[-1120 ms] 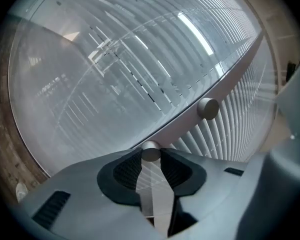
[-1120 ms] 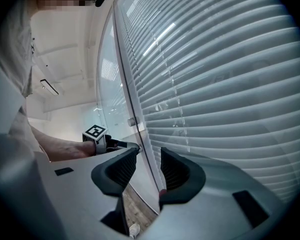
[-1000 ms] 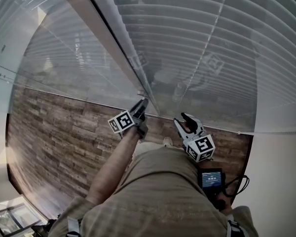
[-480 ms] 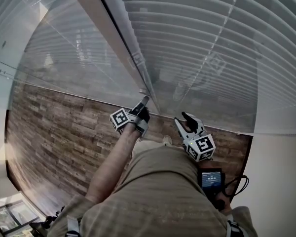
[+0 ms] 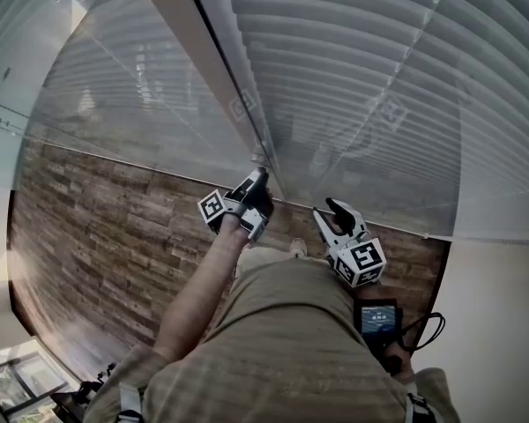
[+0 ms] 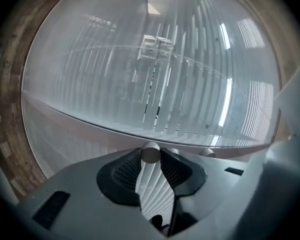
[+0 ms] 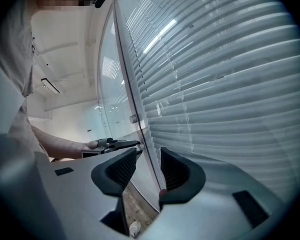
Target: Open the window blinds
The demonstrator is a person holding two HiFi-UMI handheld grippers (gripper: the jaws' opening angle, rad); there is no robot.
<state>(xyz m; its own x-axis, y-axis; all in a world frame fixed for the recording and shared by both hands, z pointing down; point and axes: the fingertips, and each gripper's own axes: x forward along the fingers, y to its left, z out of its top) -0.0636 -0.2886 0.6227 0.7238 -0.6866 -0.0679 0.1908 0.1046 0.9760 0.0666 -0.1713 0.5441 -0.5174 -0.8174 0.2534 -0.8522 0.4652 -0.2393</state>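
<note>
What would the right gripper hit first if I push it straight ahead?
The right gripper would most likely meet the glass near the dark seam showing between its open jaws; the blinds lie behind it. Depth is unclear.

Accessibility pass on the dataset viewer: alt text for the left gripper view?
The grey, black-padded left gripper is closed on a slim, clear, ridged plastic blind wand with a round end. Behind it, white slatted window blinds fill the view.

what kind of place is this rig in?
Probably an office or meeting room, indoors: tall clear glass partition panels, white horizontal slat blinds with a pale round tilt wand, and brown wood-plank flooring.
</note>
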